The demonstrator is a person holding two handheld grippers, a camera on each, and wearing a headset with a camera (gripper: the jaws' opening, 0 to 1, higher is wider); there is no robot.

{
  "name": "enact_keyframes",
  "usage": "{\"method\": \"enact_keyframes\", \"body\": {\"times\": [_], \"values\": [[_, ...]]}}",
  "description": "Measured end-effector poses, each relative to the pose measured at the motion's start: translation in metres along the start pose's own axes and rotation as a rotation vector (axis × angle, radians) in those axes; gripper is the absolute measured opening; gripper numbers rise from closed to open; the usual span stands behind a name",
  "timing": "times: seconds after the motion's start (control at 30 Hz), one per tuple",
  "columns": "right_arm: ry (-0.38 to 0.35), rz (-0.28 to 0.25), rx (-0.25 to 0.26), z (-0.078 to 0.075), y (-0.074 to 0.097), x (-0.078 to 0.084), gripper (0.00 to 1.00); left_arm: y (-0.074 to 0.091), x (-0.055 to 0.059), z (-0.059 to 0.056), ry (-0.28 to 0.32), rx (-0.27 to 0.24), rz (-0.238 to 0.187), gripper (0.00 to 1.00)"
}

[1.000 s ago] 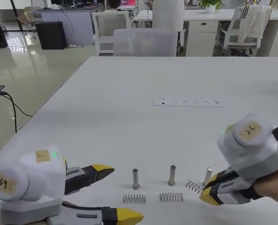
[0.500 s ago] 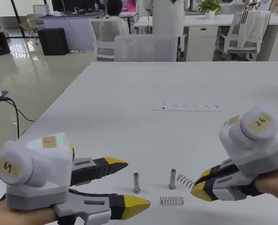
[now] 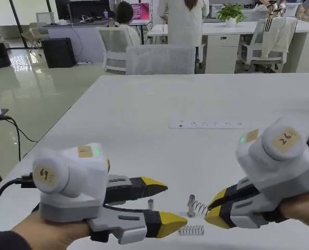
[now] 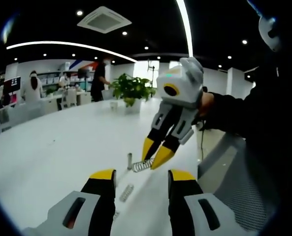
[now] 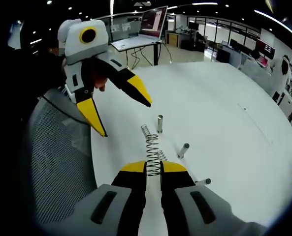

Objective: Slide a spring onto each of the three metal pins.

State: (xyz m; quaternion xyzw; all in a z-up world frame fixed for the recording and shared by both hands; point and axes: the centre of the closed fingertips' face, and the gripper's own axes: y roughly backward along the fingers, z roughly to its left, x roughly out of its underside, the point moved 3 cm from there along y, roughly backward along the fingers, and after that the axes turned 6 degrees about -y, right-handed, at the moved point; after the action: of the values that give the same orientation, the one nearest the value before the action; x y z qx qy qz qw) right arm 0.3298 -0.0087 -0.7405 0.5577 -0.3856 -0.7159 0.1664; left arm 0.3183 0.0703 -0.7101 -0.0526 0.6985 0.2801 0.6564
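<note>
right tongs (image 5: 153,168) closed on spring (image 5: 150,145) end, free end pointed 12 o'clock, pin (image 5: 159,123) at its 1 o'clock | left tongs (image 4: 138,174) open, empty | spring judged light, bendy, easily kinked: end coils to be gripped

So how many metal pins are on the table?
3, in a row in the right gripper view: the far pin, the middle pin, and the near pin close beside that view's own jaws.
</note>
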Motion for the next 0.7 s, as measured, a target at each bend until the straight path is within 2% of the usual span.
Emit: {"method": "enact_keyframes", "body": {"times": [0.23,0.33,0.7], "values": [[0.026,0.001,-0.009,0.002,0.004,-0.001,0.07,-0.007,0.005,-0.006,0.02,0.018,-0.006,0.31],[0.039,0.001,-0.013,0.004,0.005,-0.002,0.07,-0.008,0.005,-0.007,0.042,0.021,-0.022,0.29],[0.074,0.014,-0.042,0.01,0.006,0.0,0.07,-0.012,0.008,-0.011,0.047,0.039,-0.024,0.28]]}}
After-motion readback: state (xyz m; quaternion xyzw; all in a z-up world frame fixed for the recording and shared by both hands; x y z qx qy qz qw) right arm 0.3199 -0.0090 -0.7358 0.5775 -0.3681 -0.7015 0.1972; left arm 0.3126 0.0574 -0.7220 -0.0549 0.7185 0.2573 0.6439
